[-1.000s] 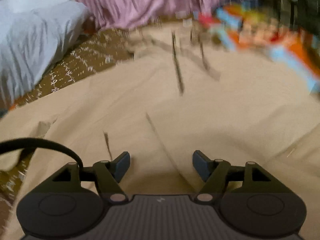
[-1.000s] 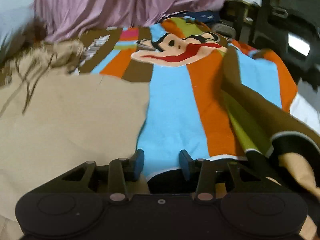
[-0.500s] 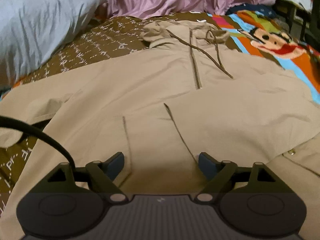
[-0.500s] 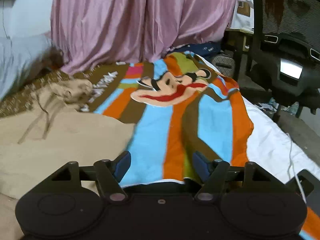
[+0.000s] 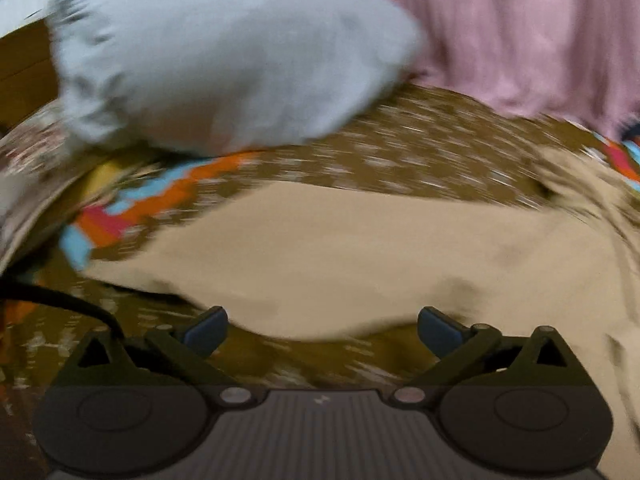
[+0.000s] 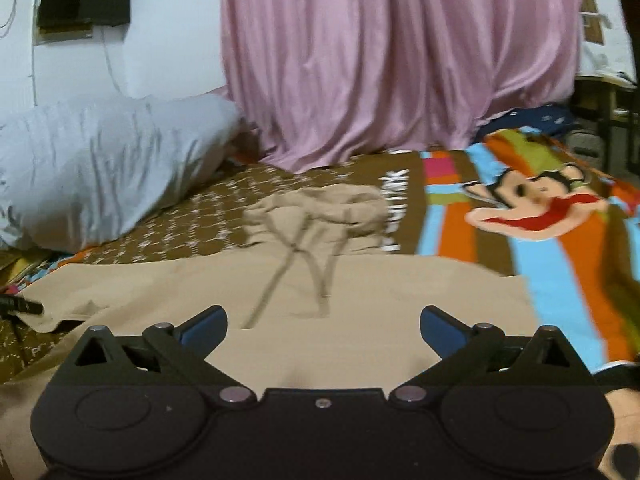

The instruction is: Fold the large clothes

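Hoodie (image 6: 360, 320) lies flat on the bed: soft, limp, light, best pinched at a sleeve edge. Left gripper (image 5: 322, 330) and right gripper (image 6: 324, 326) have just been opening, nothing between the jaws.

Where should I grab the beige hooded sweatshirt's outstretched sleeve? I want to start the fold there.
Take the beige hooded sweatshirt by its sleeve's cuff end, coming from the pillow side. The sleeve lies flat and stretched outward on the bedspread, so its free end probably lifts easily and swings over the body.
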`<state>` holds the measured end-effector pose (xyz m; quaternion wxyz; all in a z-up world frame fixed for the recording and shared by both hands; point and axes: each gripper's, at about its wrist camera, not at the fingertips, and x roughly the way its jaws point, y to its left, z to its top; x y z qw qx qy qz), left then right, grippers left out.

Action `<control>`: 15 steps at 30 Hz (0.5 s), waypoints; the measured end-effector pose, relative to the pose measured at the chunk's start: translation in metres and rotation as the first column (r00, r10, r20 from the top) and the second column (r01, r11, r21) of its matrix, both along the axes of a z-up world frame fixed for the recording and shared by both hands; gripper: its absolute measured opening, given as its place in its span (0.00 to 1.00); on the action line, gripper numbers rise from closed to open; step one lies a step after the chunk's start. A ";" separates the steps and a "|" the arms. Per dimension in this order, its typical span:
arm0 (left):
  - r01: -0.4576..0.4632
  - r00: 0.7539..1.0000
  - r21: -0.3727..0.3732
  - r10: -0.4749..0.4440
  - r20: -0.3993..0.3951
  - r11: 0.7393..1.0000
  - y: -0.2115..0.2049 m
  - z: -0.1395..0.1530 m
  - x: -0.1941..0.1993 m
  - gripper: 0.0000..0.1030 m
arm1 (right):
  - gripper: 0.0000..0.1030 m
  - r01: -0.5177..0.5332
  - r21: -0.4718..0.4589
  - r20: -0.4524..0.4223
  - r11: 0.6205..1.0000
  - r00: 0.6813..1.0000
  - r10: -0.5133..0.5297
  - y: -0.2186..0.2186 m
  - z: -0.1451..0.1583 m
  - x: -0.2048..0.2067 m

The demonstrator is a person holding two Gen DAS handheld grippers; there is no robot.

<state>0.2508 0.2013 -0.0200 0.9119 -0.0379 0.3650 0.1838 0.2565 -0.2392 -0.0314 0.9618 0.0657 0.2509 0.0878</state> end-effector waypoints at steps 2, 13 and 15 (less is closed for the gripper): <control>-0.096 0.995 -0.057 0.097 0.017 0.994 0.053 -0.004 -0.002 1.00 | 0.99 -0.016 0.007 -0.046 1.000 0.999 0.017 0.027 -0.009 0.012; -0.414 0.884 -0.337 0.461 0.072 0.846 0.222 -0.016 -0.025 0.99 | 0.99 -0.145 -0.009 -0.125 0.989 0.982 0.142 0.127 -0.043 0.018; -0.447 0.871 -0.362 0.490 0.034 0.818 0.230 -0.020 -0.015 0.99 | 0.99 -0.161 -0.028 -0.141 0.987 0.978 0.156 0.133 -0.047 0.014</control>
